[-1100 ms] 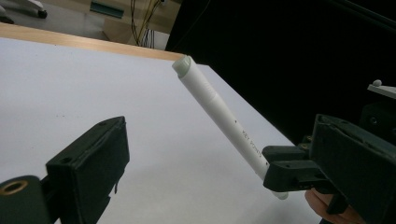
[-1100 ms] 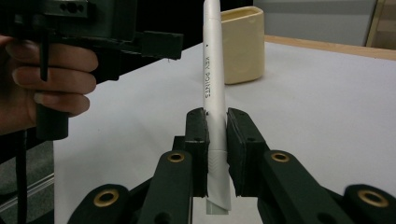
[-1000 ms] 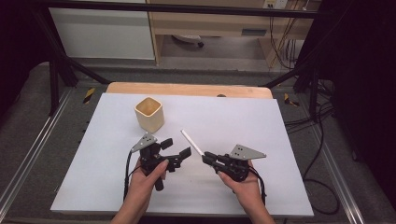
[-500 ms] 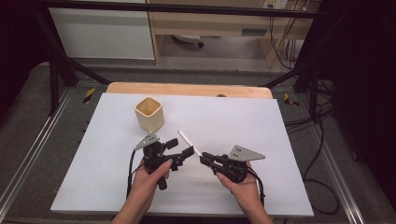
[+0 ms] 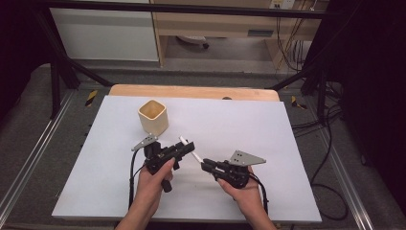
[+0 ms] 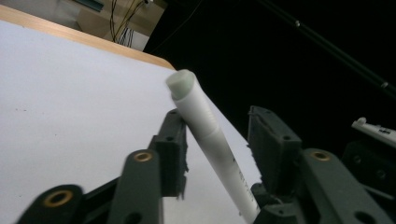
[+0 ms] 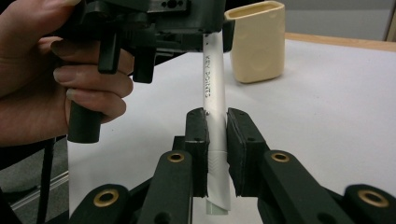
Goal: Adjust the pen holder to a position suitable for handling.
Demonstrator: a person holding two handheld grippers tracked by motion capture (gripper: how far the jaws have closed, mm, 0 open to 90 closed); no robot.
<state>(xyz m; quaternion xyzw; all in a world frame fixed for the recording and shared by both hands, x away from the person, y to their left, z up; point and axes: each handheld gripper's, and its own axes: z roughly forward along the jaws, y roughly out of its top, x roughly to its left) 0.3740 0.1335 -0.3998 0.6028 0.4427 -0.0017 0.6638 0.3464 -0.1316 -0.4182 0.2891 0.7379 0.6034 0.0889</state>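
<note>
My right gripper [image 7: 215, 126] holds the white pen [image 7: 215, 93] tight above the bench [image 5: 287, 143]. My left gripper [image 6: 219, 140] fingers have just been closing around it, not squeezing yet. The cup [image 5: 153, 116] waits far left, with the pen not in it.

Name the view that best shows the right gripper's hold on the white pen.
Right gripper view: the right gripper presses both pads on the white pen. The high view shows the pen small; the left gripper view shows its capped end.
</note>
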